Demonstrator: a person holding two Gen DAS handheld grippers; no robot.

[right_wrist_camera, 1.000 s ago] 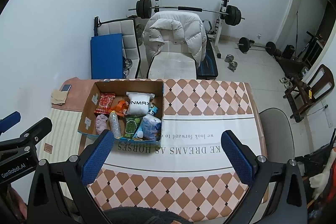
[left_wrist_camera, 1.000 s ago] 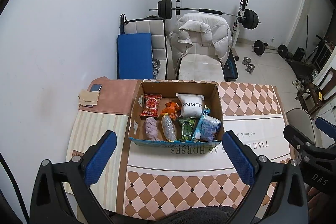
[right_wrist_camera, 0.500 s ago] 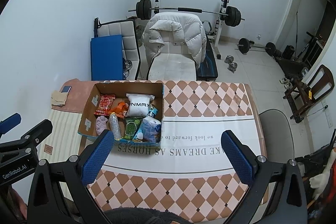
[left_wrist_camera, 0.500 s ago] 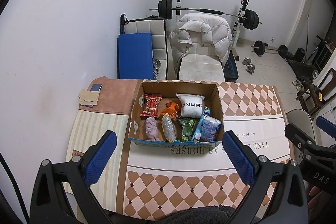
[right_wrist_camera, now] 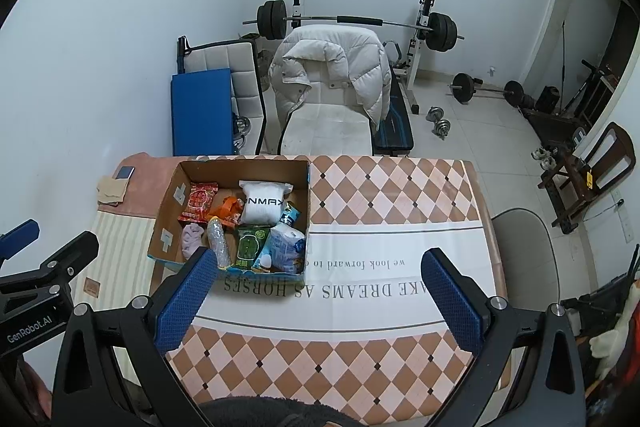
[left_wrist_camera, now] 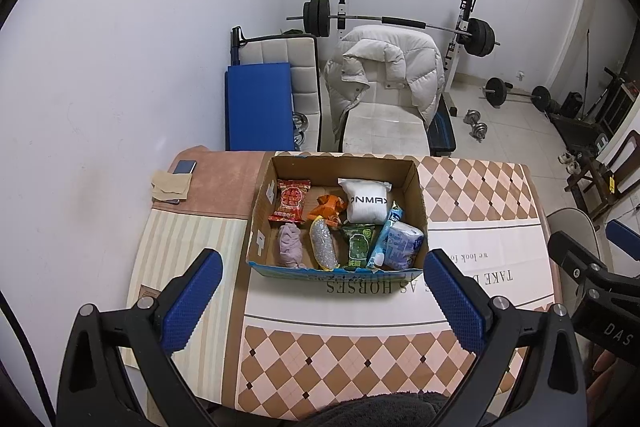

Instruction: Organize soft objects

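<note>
The cardboard box (left_wrist_camera: 419,195) stands open-topped on the table (right_wrist_camera: 400,195), so entry from above is unblocked, but its four upright walls bar any sideways approach. Inside, the floor is crowded: red snack packet (left_wrist_camera: 291,199), orange packet (left_wrist_camera: 328,206), white pouch (left_wrist_camera: 367,199), lilac cloth (left_wrist_camera: 291,245), mesh-wrapped bottle (left_wrist_camera: 323,242), green packet (left_wrist_camera: 359,245) and blue-white pack (left_wrist_camera: 400,241) lie touching or just beside one another, leaving bare cardboard only along the far wall. To the box's right the checked tablecloth (right_wrist_camera: 384,291) lies free to the edge. On its left, a phone (left_wrist_camera: 185,167) and folded paper (left_wrist_camera: 170,183) occupy the far corner. The narrow gaps between items are hard to judge.
</note>
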